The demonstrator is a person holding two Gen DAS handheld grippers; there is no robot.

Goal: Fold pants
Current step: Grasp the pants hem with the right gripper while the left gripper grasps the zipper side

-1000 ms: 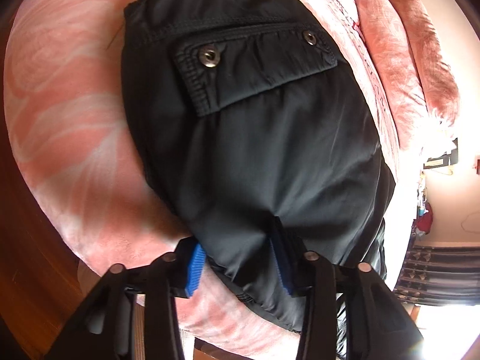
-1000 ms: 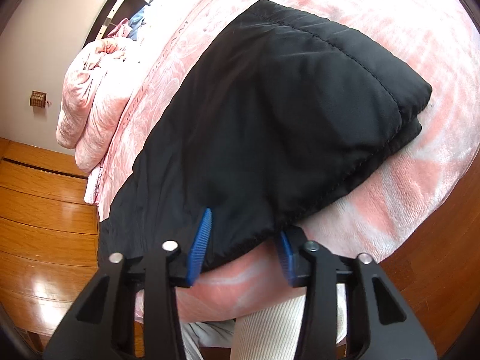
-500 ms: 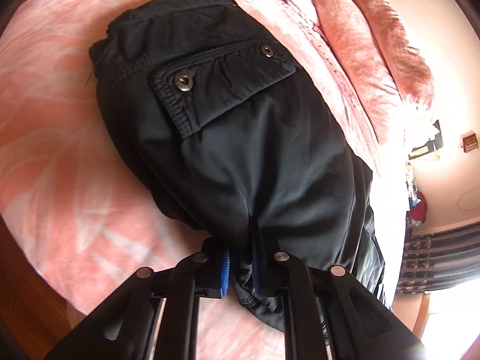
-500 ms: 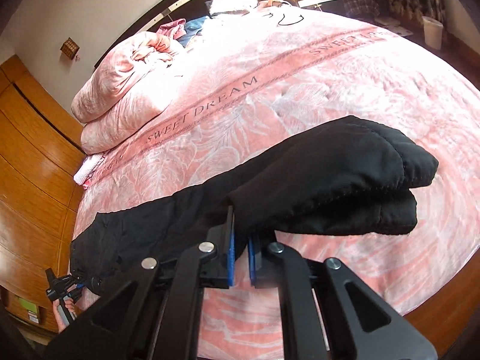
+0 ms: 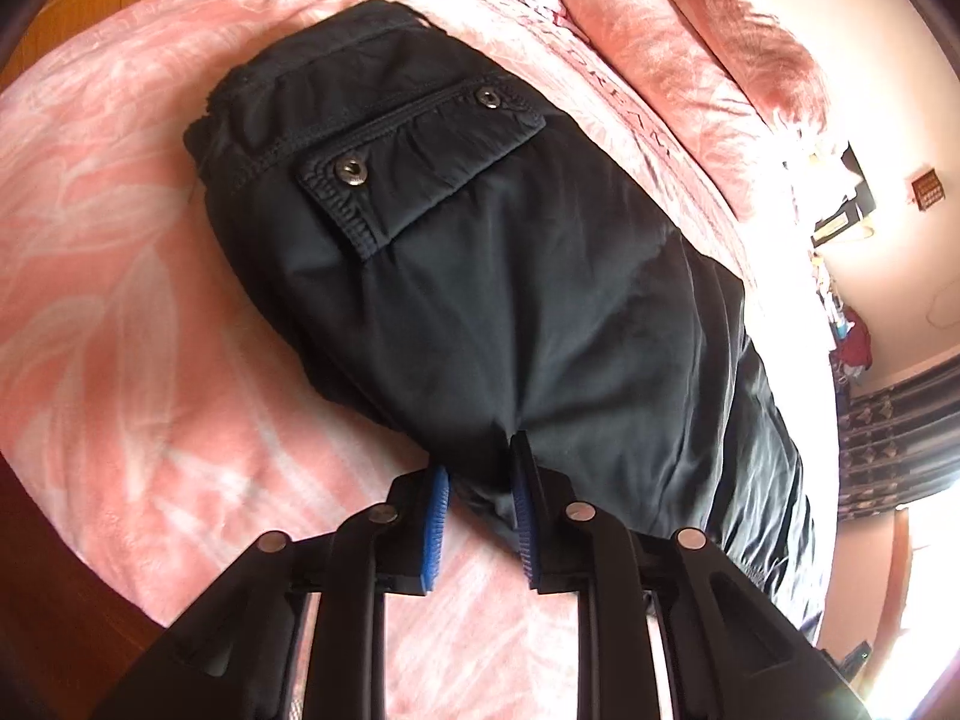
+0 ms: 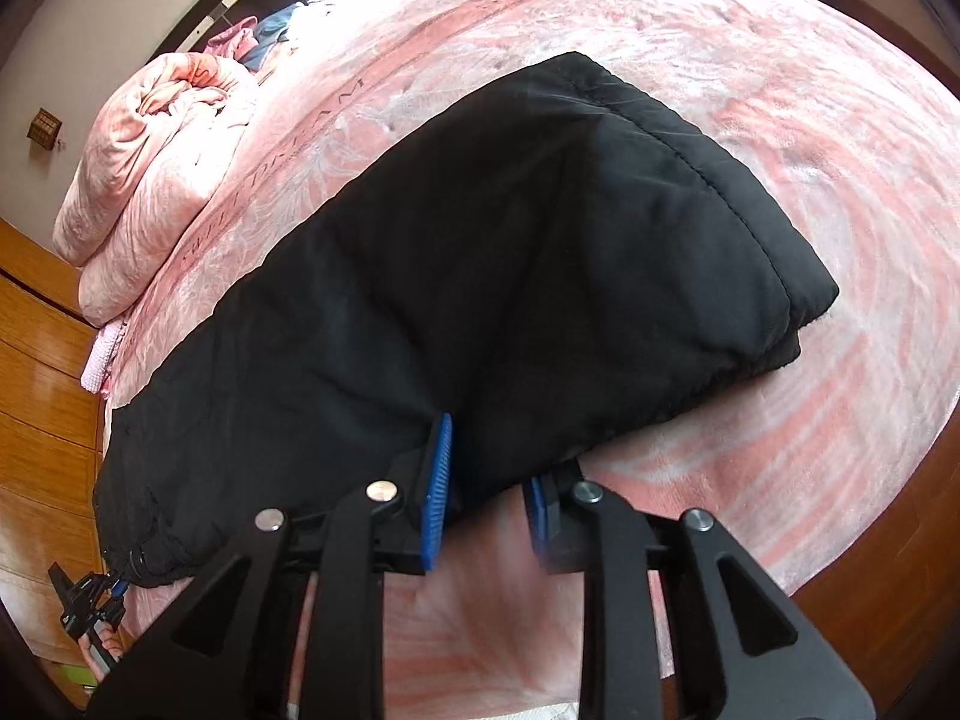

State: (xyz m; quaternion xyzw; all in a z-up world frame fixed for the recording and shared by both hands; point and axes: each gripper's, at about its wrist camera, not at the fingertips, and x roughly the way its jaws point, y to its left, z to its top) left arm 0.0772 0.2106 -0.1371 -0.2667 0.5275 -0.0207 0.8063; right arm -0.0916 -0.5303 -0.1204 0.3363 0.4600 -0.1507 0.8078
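Pink bedspread (image 5: pixel 120 312) covers the bed. One pair of black pants (image 5: pixel 480 276) lies folded on it, two snaps visible on the pocket flap. Left gripper (image 5: pixel 480 516) and right gripper (image 6: pixel 489 498) are low at the near hem, jaws parted around fabric, not clamped.

I am reading woven lettering along a darker stripe of the pink blanket (image 6: pixel 750 138), running away from me on the left of the right wrist view; it is looking like "SWEET DREAM", though part is blurred. In the left wrist view I am making out only "DREAM" on that stripe.
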